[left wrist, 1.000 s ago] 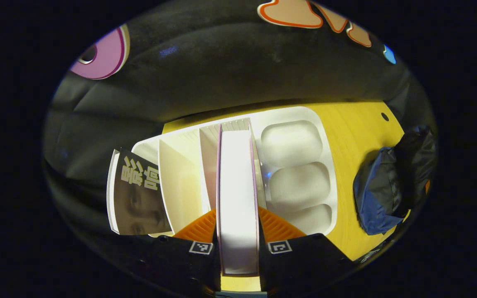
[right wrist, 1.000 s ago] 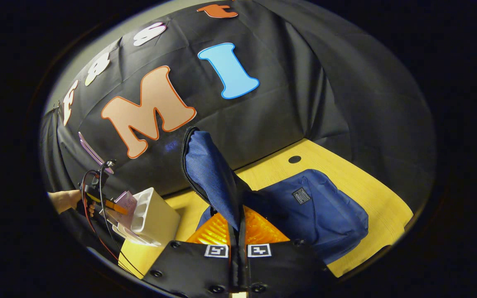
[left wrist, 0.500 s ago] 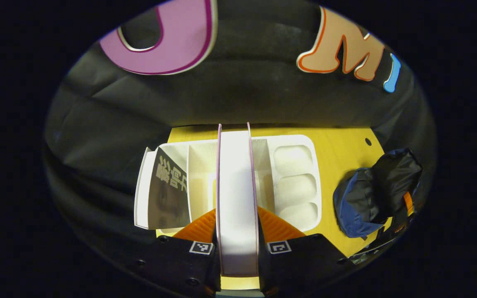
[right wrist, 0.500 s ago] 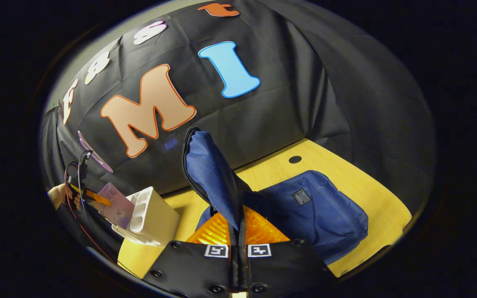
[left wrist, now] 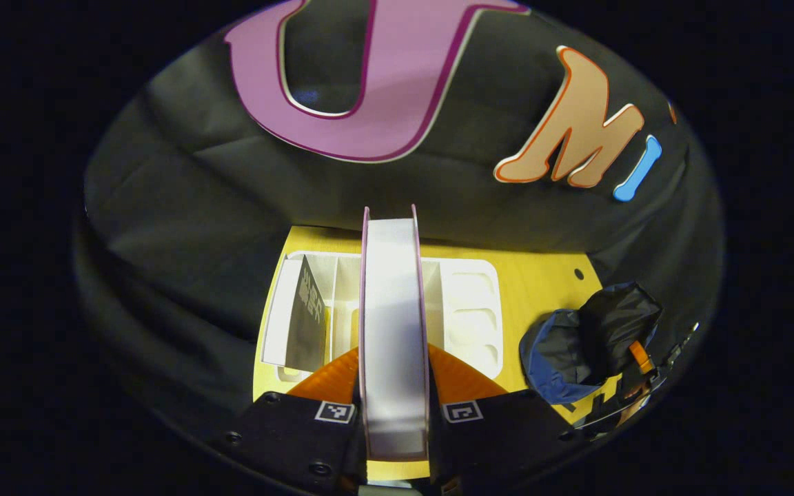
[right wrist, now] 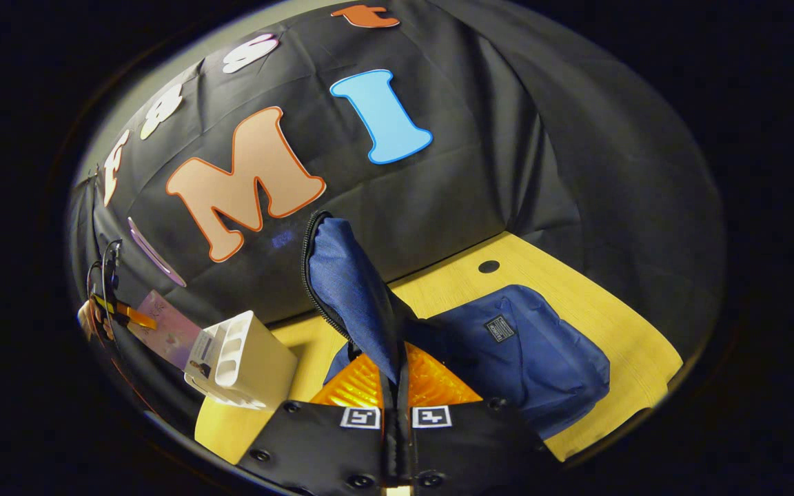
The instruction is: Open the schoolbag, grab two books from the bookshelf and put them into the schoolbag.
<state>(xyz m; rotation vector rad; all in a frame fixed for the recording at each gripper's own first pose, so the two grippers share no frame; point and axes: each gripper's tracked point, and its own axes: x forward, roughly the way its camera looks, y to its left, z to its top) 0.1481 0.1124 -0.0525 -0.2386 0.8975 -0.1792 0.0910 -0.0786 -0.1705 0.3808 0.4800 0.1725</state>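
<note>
**Above the shelf now: first book lifted clear, bag flap held up**

At the bottom centre of the left gripper view, my left gripper (left wrist: 395, 406) is clamped on a book (left wrist: 394, 324), one finger pressed to each pink cover, the pale page edges facing the camera. Over the last second the white bookshelf (left wrist: 469, 313) has shrunk and slid toward the middle of that frame, and the book's top edge now stands against the dark wall above the yellow table (left wrist: 542, 289). I read that as the book being out of its slot, so the first pick is done and the carry toward the bag comes next. A second book (left wrist: 307, 313), with a dark cover, leans at the shelf's left end.

At the bottom centre of the right gripper view, my right gripper (right wrist: 397, 413) is pressed together on the schoolbag flap (right wrist: 349, 289), which stands upright with its zipper teeth showing along the left edge. It sits much as it did a second ago, so the opening is being kept ready. At the far left of that frame the book has risen above the shelf.

The schoolbag (right wrist: 535, 351) is navy fabric with a small patch, slumped on the table at lower right of the frame; soft, so its mouth will likely sag if released.
</note>
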